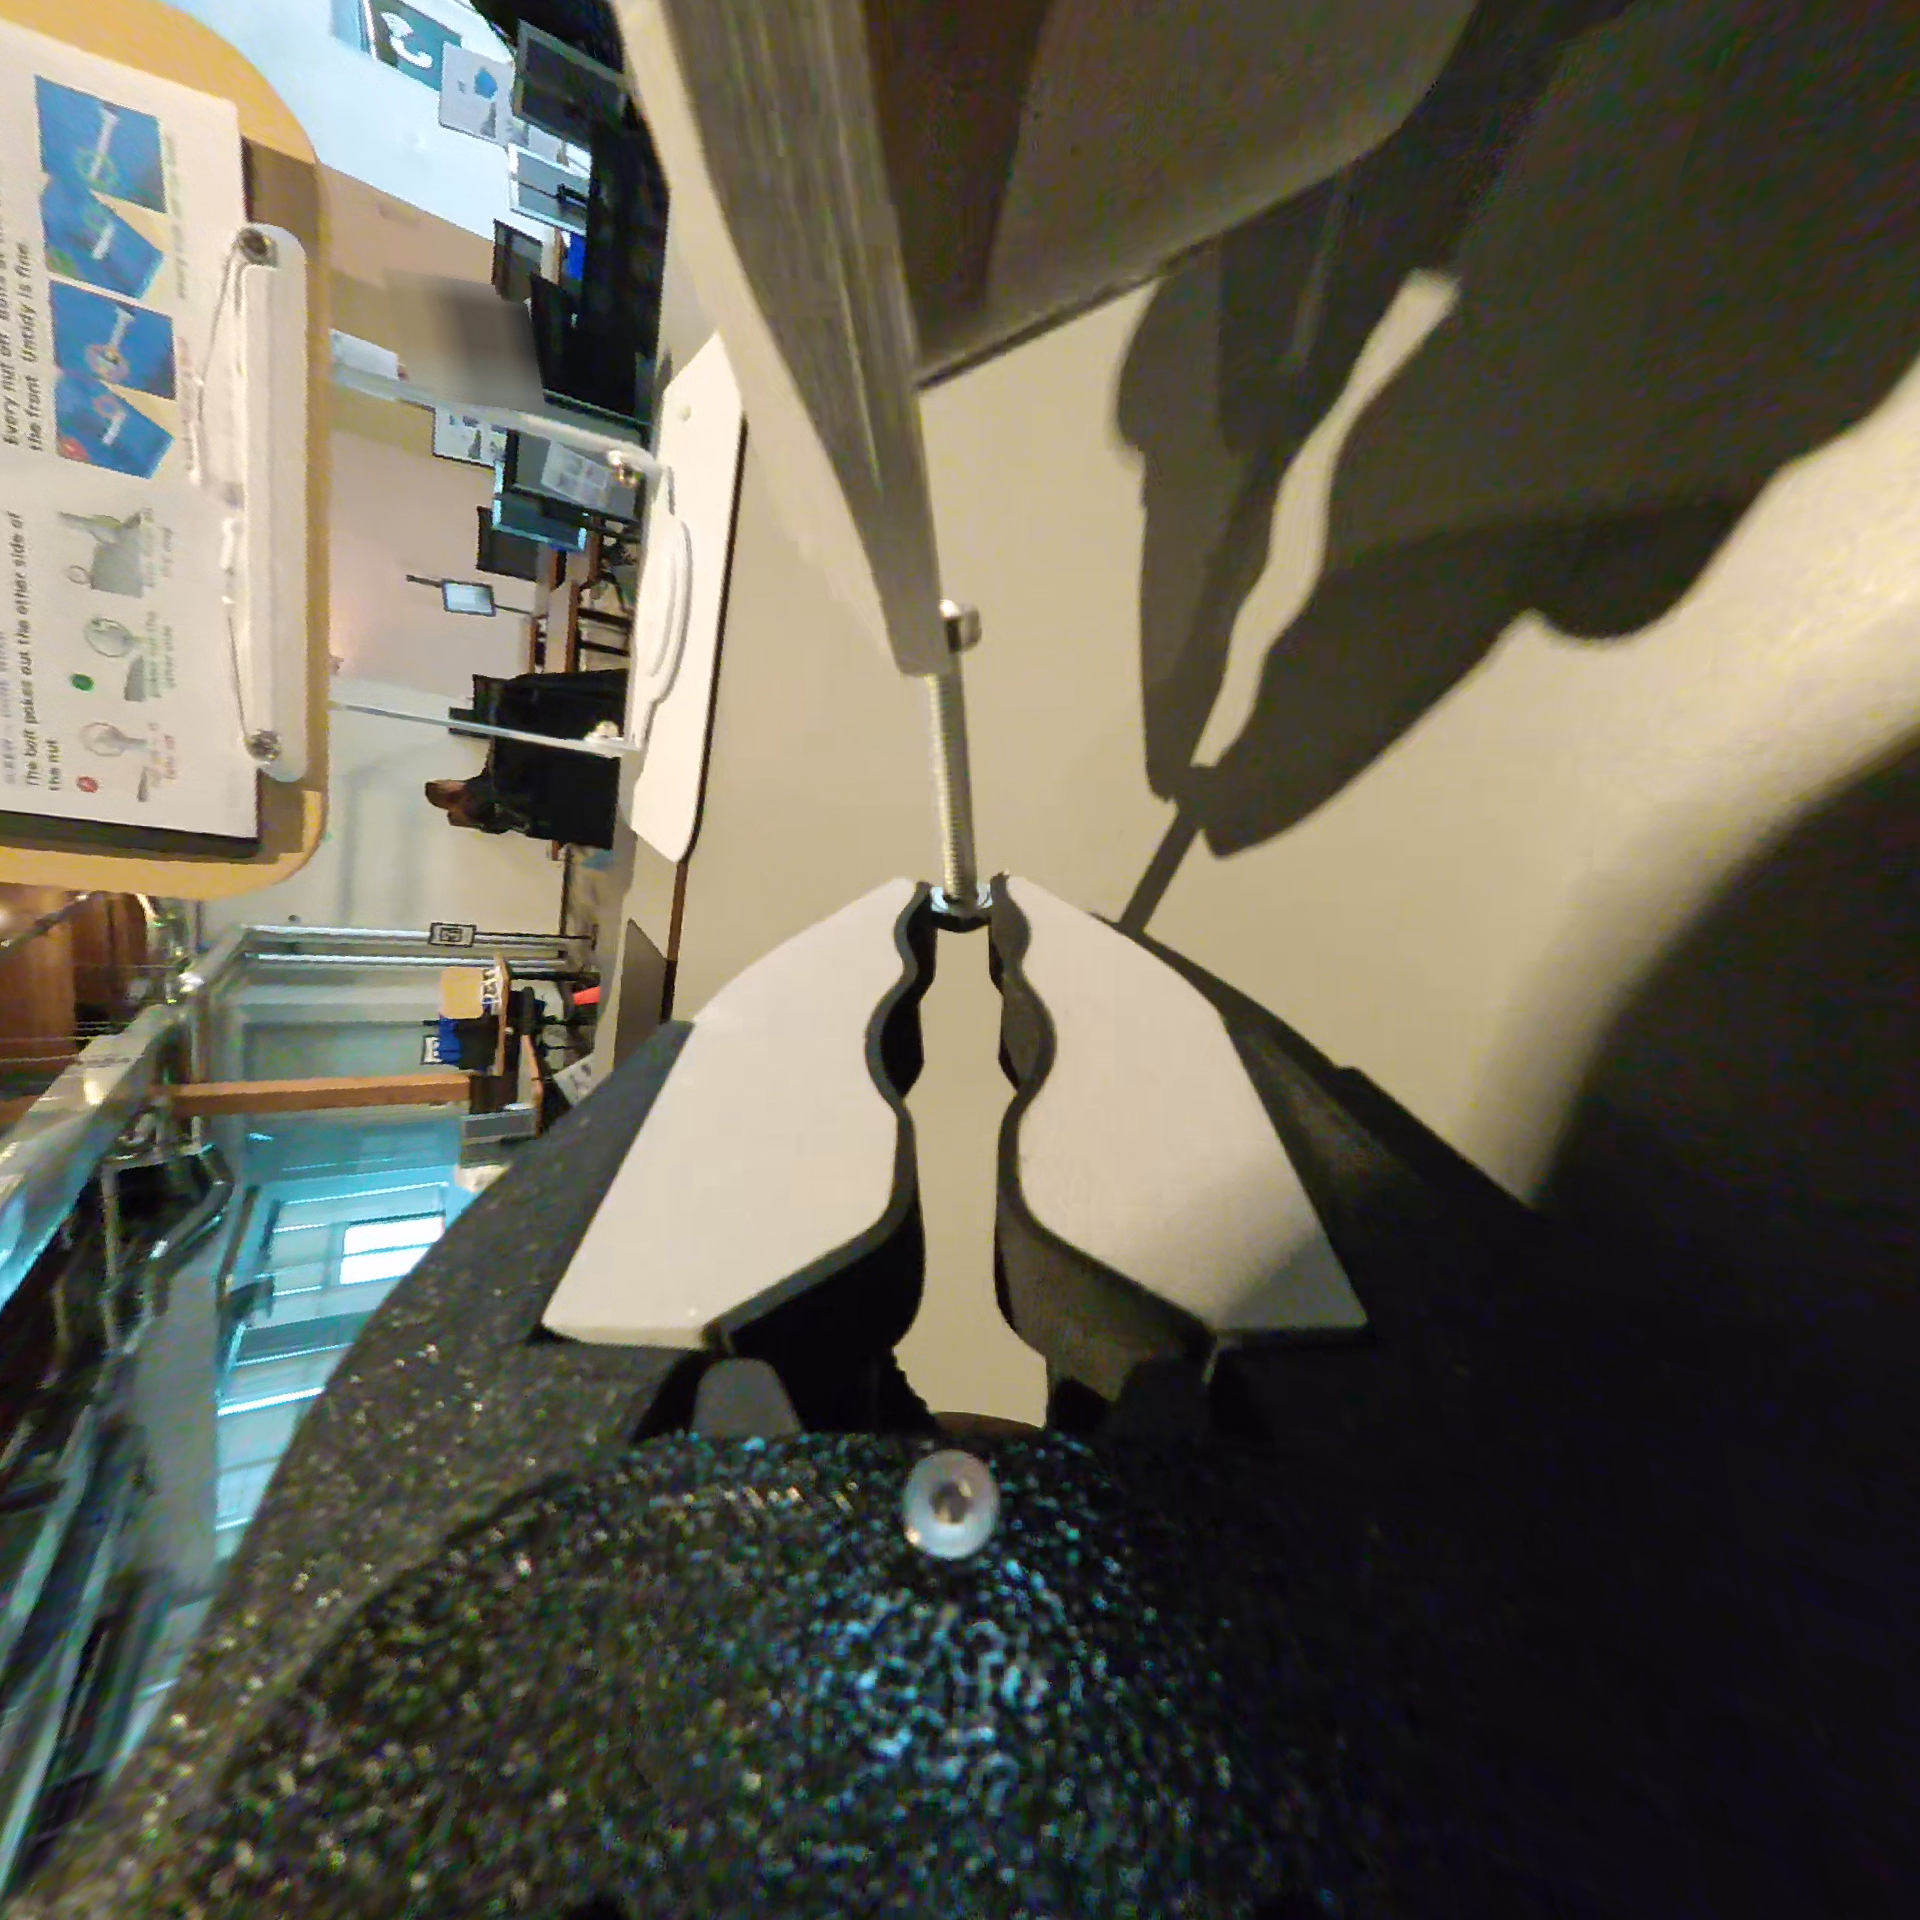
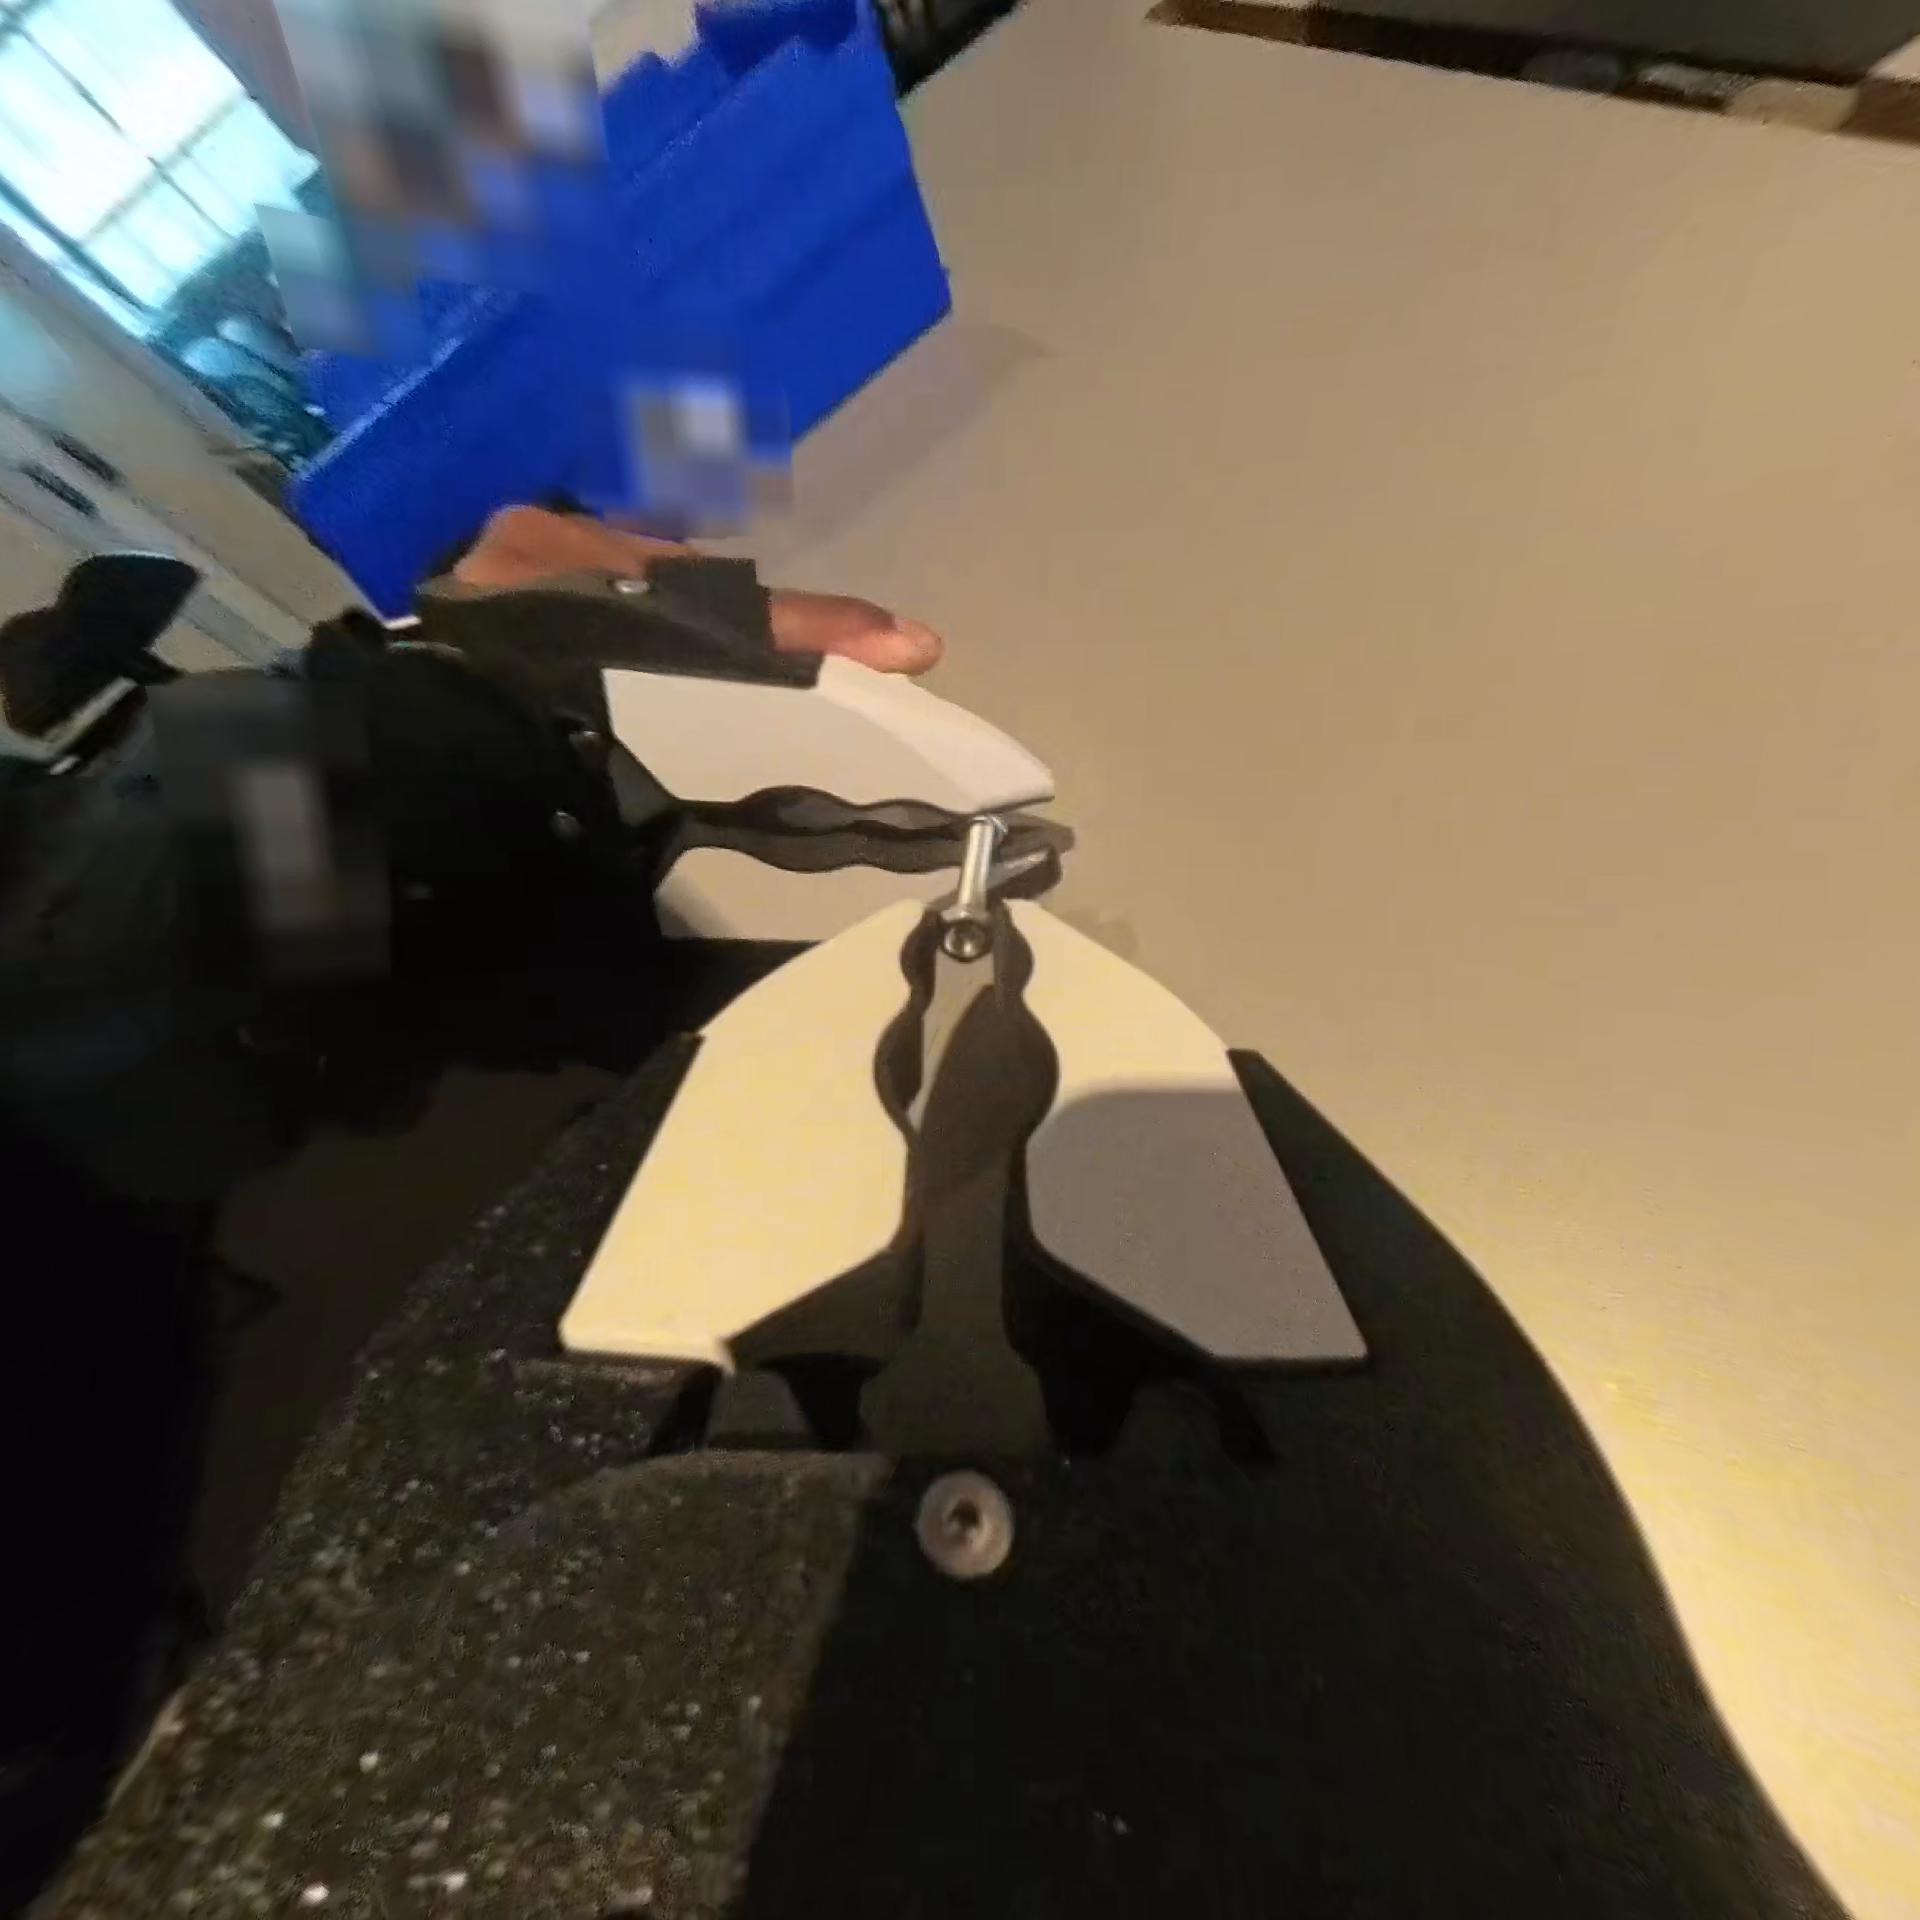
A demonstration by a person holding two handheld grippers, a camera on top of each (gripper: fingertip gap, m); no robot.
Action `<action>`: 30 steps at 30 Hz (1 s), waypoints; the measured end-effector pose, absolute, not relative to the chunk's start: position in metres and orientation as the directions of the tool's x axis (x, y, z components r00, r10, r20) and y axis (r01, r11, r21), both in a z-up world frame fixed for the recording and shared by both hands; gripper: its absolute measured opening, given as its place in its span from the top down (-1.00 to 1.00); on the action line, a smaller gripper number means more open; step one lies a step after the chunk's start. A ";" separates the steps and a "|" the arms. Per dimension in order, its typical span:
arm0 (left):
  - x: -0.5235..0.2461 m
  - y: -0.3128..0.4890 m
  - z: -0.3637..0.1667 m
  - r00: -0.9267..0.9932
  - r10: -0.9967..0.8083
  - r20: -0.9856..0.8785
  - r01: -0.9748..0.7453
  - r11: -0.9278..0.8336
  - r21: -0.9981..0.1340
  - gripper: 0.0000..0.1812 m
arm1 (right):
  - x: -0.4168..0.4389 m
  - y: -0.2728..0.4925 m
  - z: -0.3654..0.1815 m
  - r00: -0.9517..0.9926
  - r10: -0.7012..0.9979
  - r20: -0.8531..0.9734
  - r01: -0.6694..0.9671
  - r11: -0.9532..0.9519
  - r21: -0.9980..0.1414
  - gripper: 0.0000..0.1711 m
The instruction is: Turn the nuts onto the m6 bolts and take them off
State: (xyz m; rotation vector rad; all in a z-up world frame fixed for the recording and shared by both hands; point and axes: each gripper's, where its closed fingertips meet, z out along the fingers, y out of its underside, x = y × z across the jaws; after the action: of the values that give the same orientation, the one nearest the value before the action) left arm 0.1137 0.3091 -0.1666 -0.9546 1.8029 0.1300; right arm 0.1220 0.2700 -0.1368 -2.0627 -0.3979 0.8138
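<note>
While the right hand-held gripper pinches the bolt head, the left hand-held gripper clamps the nut at its tip.

— Is any writing showing?
— A printed instruction sheet is hanging clipped to a wooden board at the upper left of the left wrist view. It is carrying black lines of text beside blue photos and grey drawings.
— Anything else?
— Small posters are hanging on the far wall, too small to read, and a black-and-white square marker is sitting on a metal frame. The right wrist view is showing none.
</note>
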 end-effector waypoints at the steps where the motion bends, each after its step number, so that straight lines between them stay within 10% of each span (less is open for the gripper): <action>1: 0.114 0.309 -0.167 -0.137 -0.550 -0.824 -0.657 0.673 -0.340 0.89 | 0.122 0.270 -0.135 0.727 0.570 -0.383 0.004 -0.561 -0.828 0.86; 9: 0.112 0.309 -0.168 -0.133 -0.585 -0.800 -0.657 0.656 -0.371 0.89 | 0.130 0.270 -0.139 0.667 0.697 0.264 0.530 -0.195 -0.825 0.61; 15: 0.114 0.305 -0.168 -0.146 -0.577 -0.803 -0.648 0.670 -0.363 0.89 | 0.126 0.269 -0.141 0.633 0.688 0.354 0.596 -0.141 -0.791 0.76; 27: 0.115 0.311 -0.161 -0.100 -0.524 -0.846 -0.668 0.665 -0.333 0.89 | 0.121 0.273 -0.138 0.776 0.546 -0.315 0.026 -0.526 -0.850 0.85; 30: 0.115 0.312 -0.160 -0.064 -0.574 -0.816 -0.659 0.639 -0.398 0.89 | 0.122 0.277 -0.130 0.770 0.606 -0.200 0.105 -0.429 -0.897 0.44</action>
State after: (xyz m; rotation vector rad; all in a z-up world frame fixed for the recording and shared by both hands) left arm 0.1152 0.3120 -0.1601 -1.0068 1.7336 0.0933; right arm 0.1219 0.2768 -0.1302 -1.9587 -0.5369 0.6273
